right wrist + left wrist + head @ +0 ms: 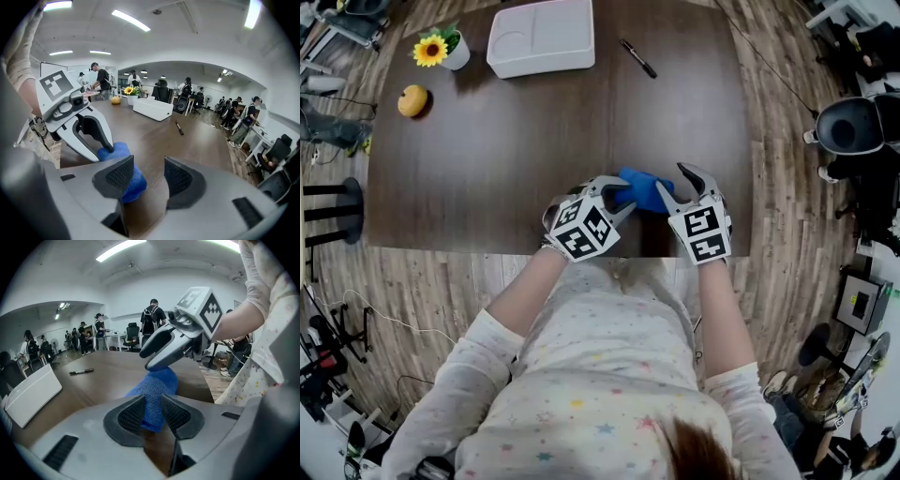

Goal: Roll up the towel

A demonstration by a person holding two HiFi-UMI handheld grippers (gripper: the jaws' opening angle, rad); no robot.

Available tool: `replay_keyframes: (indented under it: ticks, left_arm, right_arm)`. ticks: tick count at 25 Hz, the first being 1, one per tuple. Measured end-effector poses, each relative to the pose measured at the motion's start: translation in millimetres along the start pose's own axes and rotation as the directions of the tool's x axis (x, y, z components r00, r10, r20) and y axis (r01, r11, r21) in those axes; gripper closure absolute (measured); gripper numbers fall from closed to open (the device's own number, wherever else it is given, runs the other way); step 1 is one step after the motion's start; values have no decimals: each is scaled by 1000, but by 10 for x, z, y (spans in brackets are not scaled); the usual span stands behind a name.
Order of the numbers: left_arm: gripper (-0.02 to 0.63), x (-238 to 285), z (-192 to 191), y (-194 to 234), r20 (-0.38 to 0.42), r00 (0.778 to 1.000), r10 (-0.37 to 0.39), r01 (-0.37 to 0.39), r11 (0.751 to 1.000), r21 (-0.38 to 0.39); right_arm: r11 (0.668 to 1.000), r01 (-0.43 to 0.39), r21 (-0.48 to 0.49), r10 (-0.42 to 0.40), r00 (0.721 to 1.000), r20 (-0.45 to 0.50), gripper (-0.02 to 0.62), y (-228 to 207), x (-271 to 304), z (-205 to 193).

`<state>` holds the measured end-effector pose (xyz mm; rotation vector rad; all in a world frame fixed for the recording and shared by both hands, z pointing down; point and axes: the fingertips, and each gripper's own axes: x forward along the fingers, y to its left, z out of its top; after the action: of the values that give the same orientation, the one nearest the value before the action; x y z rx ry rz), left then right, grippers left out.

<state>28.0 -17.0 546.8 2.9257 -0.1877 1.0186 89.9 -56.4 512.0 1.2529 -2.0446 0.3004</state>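
Note:
A blue towel [645,190], rolled into a short thick bundle, lies on the brown table [525,141] near its front edge. My left gripper [625,200] comes in from the left and is shut on the roll's near end; in the left gripper view the towel [157,390] fills the gap between both pads. My right gripper [672,184] stands at the roll's right end with its jaws open. In the right gripper view the towel [116,151] lies against the left pad and bare table shows between the pads.
At the table's far side stand a white tray [541,36], a black pen [637,58], an orange fruit [412,99] and a sunflower pot [441,49]. The table's front edge runs just under the grippers. Office chairs [853,127] stand to the right.

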Motion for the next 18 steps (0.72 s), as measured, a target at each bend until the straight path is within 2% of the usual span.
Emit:
replay_keyframes:
  ticks: [5,9,14,18]
  left_arm:
    - [494,53,-64,111,-24,999,26,-26,999,-27]
    - [494,72,-75,167,-17,999,39,-40,998,-51]
    - [501,181,-99,153,-10,999,38,-38,997,-64]
    - [503,153,-62,151,16,999,32,-31,997,-68]
  right_arm:
    - [997,-72,-26,73,997,27,431,226,-185,104]
    - [996,-84,-35,83,996,-8,436,352,-156,-58]
    - [990,-74,118,74,997,4,457,254,9,-284]
    - [989,-73,129,72,997,16,457,237,-17,-288]
